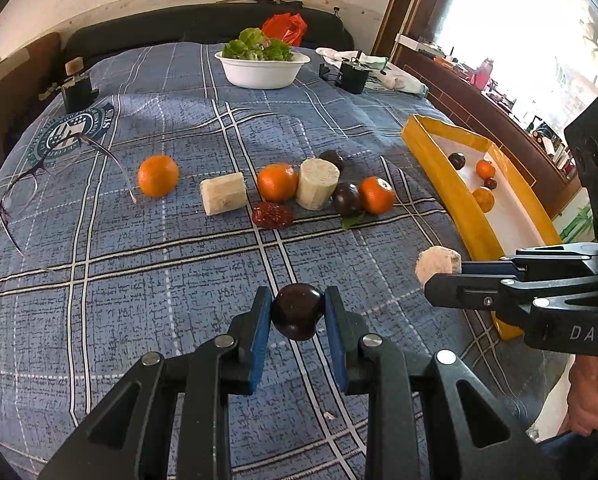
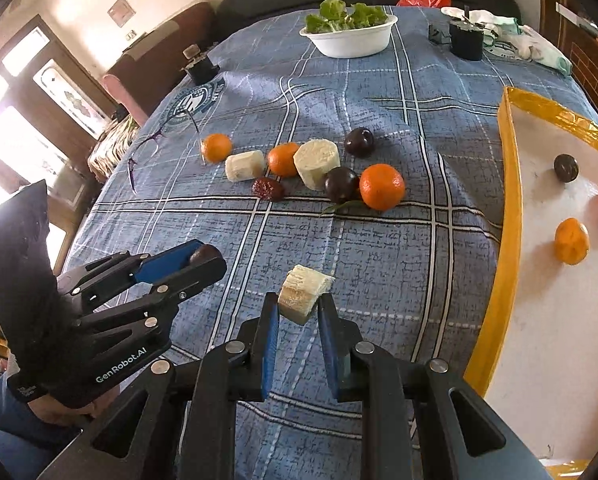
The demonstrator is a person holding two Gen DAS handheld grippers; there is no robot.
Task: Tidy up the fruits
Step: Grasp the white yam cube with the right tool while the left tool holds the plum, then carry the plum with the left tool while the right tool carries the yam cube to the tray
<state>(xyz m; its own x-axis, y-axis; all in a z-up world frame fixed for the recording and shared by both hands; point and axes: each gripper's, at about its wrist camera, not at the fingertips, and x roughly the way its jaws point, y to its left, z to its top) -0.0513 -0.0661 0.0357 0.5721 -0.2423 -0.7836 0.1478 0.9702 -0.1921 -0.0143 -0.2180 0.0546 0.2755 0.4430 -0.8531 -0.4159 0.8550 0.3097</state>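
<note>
Four fruits already lie in the yellow tray (image 2: 507, 216); some eight pieces wait on the blue cloth (image 1: 179, 264). The left claw (image 1: 298, 316) grips a dark plum (image 1: 297, 316), the right claw (image 2: 298, 312) a short pale stalk chunk (image 2: 303, 292), its cut end tilted up and away

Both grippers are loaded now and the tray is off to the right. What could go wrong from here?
1. The left gripper holds the round dark plum only by its sides; it might roll out.
2. The right gripper pinches just the pale chunk's lower end; it may tip.
3. The yellow tray rim could catch either load.
</note>
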